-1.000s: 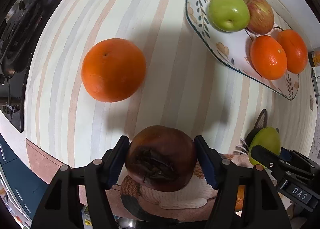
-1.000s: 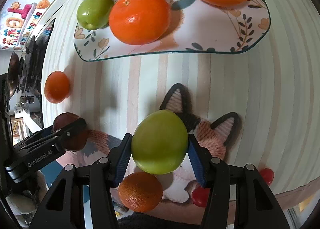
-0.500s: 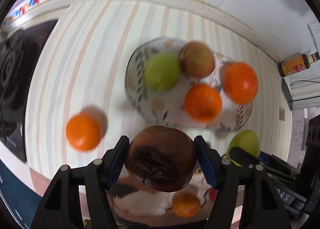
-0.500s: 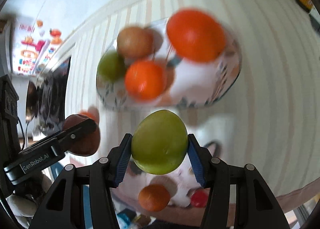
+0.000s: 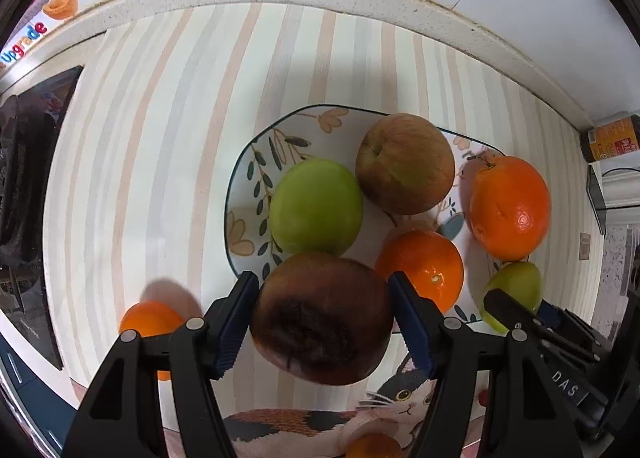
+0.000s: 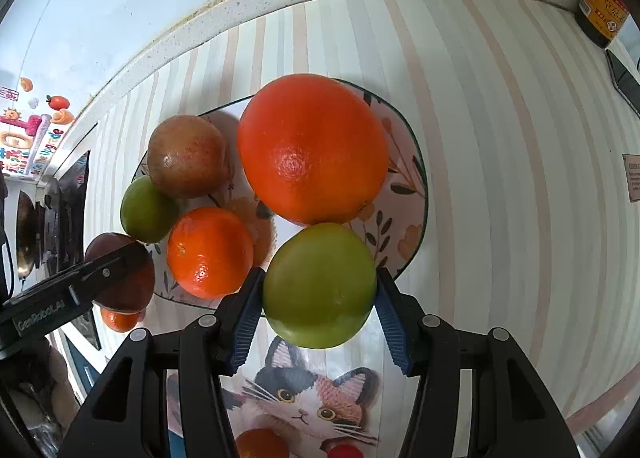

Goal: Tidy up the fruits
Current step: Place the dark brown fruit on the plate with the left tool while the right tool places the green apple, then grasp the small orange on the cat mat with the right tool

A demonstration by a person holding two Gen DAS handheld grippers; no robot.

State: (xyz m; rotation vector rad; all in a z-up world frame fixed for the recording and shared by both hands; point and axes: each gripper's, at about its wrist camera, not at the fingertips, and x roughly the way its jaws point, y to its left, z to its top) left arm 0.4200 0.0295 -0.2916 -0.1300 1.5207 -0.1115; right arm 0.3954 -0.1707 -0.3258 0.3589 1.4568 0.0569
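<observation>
My left gripper [image 5: 322, 320] is shut on a dark brown fruit [image 5: 322, 316], held over the near rim of the floral plate [image 5: 244, 193]. My right gripper [image 6: 318, 308] is shut on a green apple [image 6: 320, 286], held over the plate's near right rim [image 6: 416, 193]. The plate holds a green apple [image 5: 316, 207], a brownish apple [image 5: 404, 163], a small orange [image 5: 420, 268] and a large orange [image 5: 510, 207]. Each gripper shows in the other's view: the right one [image 5: 520, 310], the left one [image 6: 100, 278].
One loose orange [image 5: 150, 324] lies on the striped mat left of the plate. A cat-print mat [image 6: 308, 406] lies near me with a small orange [image 6: 260, 444] and a red fruit [image 6: 344, 452]. A sauce bottle [image 6: 602, 13] stands at the back right. A stove [image 5: 28, 177] is at the left.
Both grippers have risen and moved forward to the plate with their fruits still held. The plate now sits directly in front of them.
</observation>
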